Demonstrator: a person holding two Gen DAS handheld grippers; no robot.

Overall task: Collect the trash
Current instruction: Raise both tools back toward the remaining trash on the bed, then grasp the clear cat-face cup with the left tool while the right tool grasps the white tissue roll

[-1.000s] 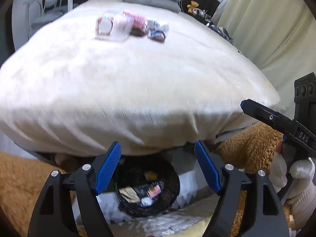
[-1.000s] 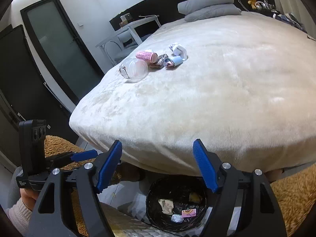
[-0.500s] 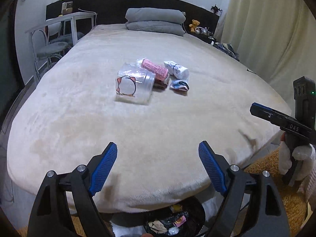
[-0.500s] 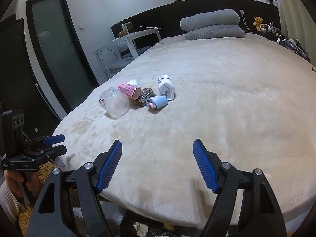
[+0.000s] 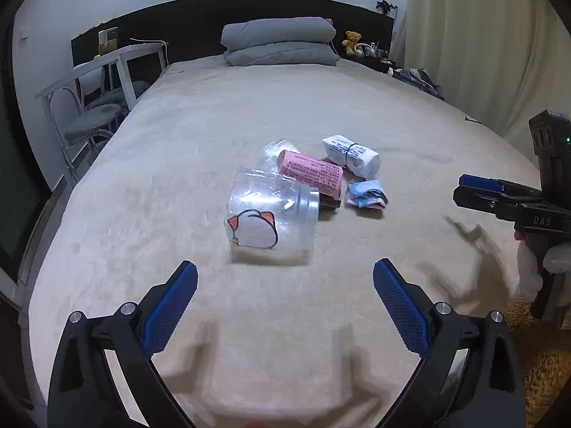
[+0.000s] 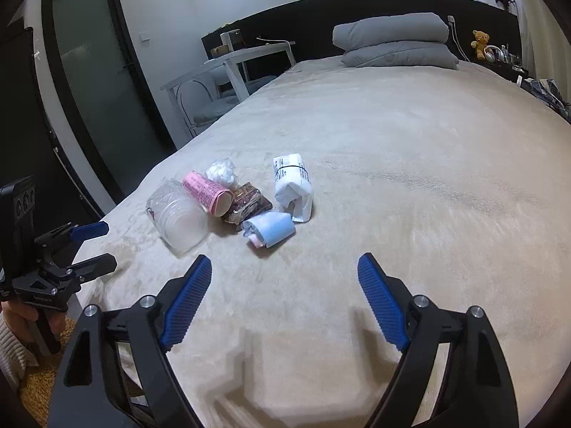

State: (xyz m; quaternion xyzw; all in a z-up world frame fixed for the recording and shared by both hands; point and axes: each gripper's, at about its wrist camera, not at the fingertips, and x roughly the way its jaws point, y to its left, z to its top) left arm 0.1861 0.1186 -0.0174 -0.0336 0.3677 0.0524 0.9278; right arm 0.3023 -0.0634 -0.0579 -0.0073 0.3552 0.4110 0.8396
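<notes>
On the beige bed (image 5: 178,149), a small heap of trash lies well short of the pillows, and it is approached by both tools from the foot end. Farthest left in the heap, a clear plastic jar (image 5: 273,219) printed with a cartoon cat is seen lying on its side. Touching it behind, a pink paper roll (image 5: 309,172) rests over a dark brown wrapper (image 6: 248,204), with a crumpled clear film (image 6: 222,172) just beyond. Further right, a white wrapped packet (image 5: 351,157) bound by a black band is found, and just in front of it a pale blue wad (image 5: 367,195).

The left tongs (image 5: 284,297) are held wide open and empty, hovering near the jar and roughly lined up with it. The right tongs (image 6: 284,287) are likewise spread wide with nothing between the jaws, aimed nearest the blue wad.

The step in hand is judged to be the approach for a first pick. The next move would call for each tool to be lowered and advanced until one item sits between the pads, then closed. The jar, being smooth and round, may roll away if it is nudged before it is gripped.
</notes>
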